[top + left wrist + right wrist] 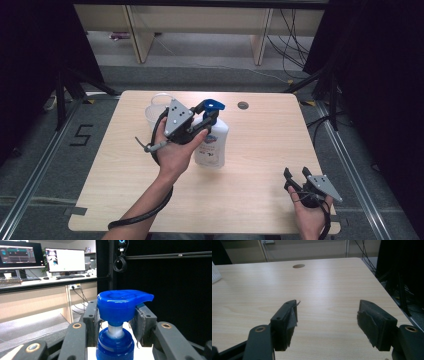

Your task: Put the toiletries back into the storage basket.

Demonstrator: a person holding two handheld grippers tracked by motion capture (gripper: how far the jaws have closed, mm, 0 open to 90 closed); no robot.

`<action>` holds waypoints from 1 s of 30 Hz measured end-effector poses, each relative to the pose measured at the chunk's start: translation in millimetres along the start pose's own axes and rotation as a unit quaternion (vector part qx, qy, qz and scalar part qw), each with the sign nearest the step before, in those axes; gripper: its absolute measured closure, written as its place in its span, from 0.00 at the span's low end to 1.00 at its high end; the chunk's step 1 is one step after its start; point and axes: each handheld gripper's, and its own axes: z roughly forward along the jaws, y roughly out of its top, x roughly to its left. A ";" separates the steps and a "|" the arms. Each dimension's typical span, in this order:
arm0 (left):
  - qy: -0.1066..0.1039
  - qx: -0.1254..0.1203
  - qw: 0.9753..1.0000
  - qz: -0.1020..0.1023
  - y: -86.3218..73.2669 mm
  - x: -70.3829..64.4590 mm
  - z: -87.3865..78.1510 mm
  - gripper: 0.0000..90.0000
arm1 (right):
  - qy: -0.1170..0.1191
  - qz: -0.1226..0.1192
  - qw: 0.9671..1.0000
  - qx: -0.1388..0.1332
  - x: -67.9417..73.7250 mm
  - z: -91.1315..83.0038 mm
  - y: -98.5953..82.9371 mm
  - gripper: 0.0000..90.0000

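Left claw (pixel 204 116) clenched on the neck of the pump bottle (pixel 212 145), just under the blue pump head (pixel 213 105). Bottle stands upright on the desk (pixel 250 165), near the middle, slightly toward the far-left part. Clear plastic cup (pixel 157 111) sits just behind the left hand (pixel 176 150), near the far-left edge of the desk.

Left gripper view gives the close-up the high view lacks: the blue pump head (pixel 122 305) with spout pointing right, white stem below it, blue collar (pixel 115 346) underneath, jaw pads pressed in from both sides around the stem. It also shows monitors (pixel 65 260) and a keyboard on a bench in the background.

High view shows the white bottle body and its label; blue and red print on it, too small to read. A "5" (pixel 81 135) is marked on the floor left of the desk.

Right claw (pixel 295 181) released, jaws spread wide, nothing between them, low over the near-right corner of the desk, well apart from the bottle. Right gripper view shows the open jaws over bare wood, the round cable hole (pixel 298 266) at the far edge, and a sliver of the white bottle at the left edge.
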 end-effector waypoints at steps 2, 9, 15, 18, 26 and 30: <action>0.005 -0.001 1.000 -0.001 -0.1 3.3 -1.6 0.67 | -0.001 -0.001 1.000 0.003 -0.1 -0.4 0.1 0.37; 0.014 -0.005 1.000 0.015 0.3 14.2 -5.6 0.67 | 0.010 0.002 1.000 -0.009 -0.5 1.6 -0.6 0.37; 0.022 -0.005 1.000 0.013 0.3 22.4 -9.4 0.67 | -0.001 -0.008 1.000 -0.003 -1.4 0.9 -0.3 0.37; 0.026 -0.005 1.000 0.012 0.6 25.9 -11.6 0.67 | 0.000 -0.008 1.000 -0.004 -1.4 1.1 -0.2 0.37; 0.043 -0.010 0.999 0.012 5.7 38.8 -21.3 0.67 | 0.004 -0.008 1.000 -0.008 -0.6 2.1 -0.6 0.37; 0.057 -0.014 0.998 0.011 7.6 46.1 -26.5 0.67 | 0.008 -0.010 1.000 -0.011 -0.7 2.5 -0.7 0.36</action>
